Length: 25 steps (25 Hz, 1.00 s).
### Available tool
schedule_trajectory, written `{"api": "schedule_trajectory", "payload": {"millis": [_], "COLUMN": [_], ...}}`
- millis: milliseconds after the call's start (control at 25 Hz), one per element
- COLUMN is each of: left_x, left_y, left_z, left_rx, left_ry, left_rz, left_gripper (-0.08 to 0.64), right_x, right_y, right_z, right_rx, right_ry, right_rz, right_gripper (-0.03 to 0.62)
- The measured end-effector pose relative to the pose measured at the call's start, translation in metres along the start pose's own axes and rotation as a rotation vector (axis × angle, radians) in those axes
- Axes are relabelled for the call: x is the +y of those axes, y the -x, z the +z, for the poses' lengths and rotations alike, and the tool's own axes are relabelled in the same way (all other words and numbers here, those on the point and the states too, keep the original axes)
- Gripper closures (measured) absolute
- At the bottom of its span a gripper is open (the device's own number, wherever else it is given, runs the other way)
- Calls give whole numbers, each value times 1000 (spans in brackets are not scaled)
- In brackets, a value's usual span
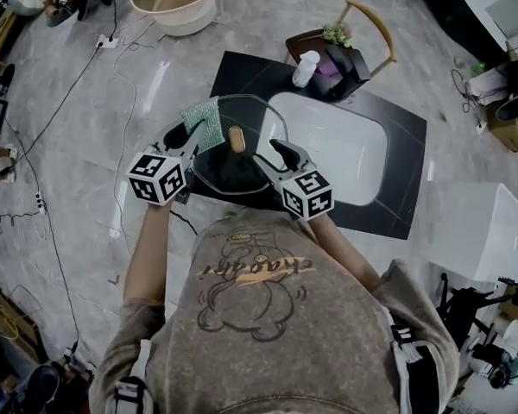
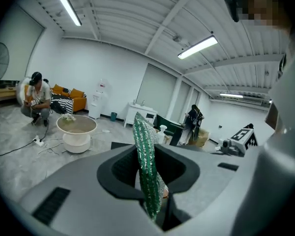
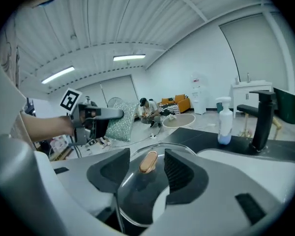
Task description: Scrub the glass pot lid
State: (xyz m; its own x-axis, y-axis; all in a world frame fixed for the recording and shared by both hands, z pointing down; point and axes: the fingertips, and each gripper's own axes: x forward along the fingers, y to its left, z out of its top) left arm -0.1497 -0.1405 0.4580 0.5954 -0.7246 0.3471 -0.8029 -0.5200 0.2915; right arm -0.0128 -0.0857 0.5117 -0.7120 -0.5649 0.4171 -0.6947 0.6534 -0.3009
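The glass pot lid (image 1: 252, 119) with its tan knob (image 1: 236, 138) is held up in front of my chest, over the near edge of the black counter (image 1: 406, 136). My right gripper (image 1: 278, 151) is shut on the lid's right rim. In the right gripper view the lid (image 3: 136, 193) lies between the jaws with the knob (image 3: 147, 161) in the middle. My left gripper (image 1: 188, 134) is shut on a green scrub pad (image 1: 205, 121), which sits at the lid's left edge. The pad (image 2: 146, 166) stands upright between the left jaws.
A white sink (image 1: 345, 149) is set into the counter, with a soap bottle (image 1: 305, 67) and a black faucet (image 1: 350, 63) behind it. A beige basin (image 1: 177, 0) stands on the floor at the back. A crouching person (image 2: 35, 100) is at far left. Cables run across the floor.
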Motion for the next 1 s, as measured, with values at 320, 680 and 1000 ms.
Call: {"api": "schedule_trajectory", "payload": {"millis": [320,680,1000], "left_x": [-11,-23,-31], "left_y": [56,69,69], "left_z": [-6,11,17], "left_rx": [-67,-137,-195], "left_ry": [-6,-87,-159], "left_rz": [138,179,226], "left_gripper": [468,468,469], "right_x": [5,6,4], "right_y": [30,45,42], "right_z": [18,45,54], "right_rx": [-132,-143,-180], "right_ry": [-23,76,90], "right_rz": [-40,-109,-164], "right_gripper": [381,565,565]}}
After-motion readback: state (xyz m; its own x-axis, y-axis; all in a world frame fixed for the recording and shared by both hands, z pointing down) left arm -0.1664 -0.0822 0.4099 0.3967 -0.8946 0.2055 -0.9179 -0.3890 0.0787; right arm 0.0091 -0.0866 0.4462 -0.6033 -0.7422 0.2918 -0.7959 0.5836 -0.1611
